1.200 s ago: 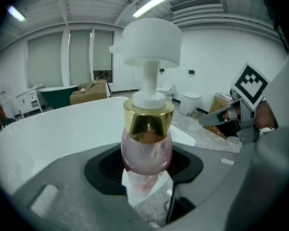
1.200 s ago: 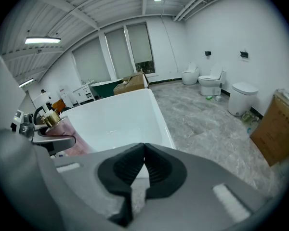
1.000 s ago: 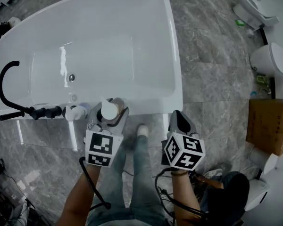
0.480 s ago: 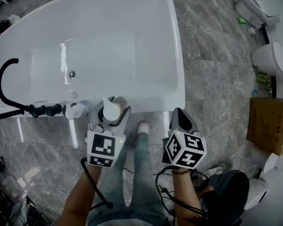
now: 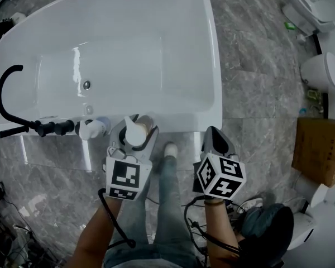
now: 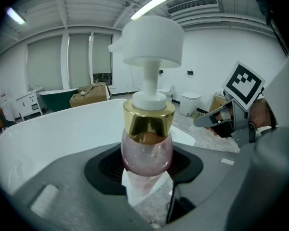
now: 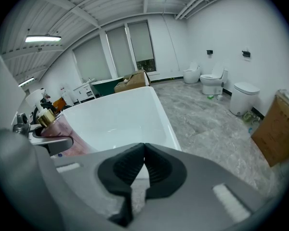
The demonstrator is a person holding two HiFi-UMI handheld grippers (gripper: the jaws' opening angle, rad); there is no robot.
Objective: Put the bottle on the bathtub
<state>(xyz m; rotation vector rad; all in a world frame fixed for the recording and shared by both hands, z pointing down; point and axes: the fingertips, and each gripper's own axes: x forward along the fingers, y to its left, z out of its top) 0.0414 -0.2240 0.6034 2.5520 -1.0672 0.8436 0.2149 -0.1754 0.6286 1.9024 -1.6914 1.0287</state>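
Clamping the round pink body of the bottle (image 6: 147,150) between its black pads, the left gripper (image 6: 147,170) holds it upright, with the gold collar and white pump head standing above the jaws. In the head view the bottle (image 5: 135,132) sits at the near edge of the white bathtub (image 5: 214,66), just beside a white knob (image 5: 91,130) and the black faucet (image 5: 8,96) that curves over the tub's left end. Whether the bottle's base touches the rim cannot be told. The right gripper (image 5: 212,140) hangs above the grey stone floor (image 5: 257,54) close to the tub's near right corner, apart from the bottle. Its jaws are pressed together with nothing between them, as the right gripper view shows (image 7: 143,165). A cardboard box (image 5: 318,149) and a toilet (image 5: 307,7) stand well off to the right. The person's shoe (image 5: 168,151) shows between the two grippers.
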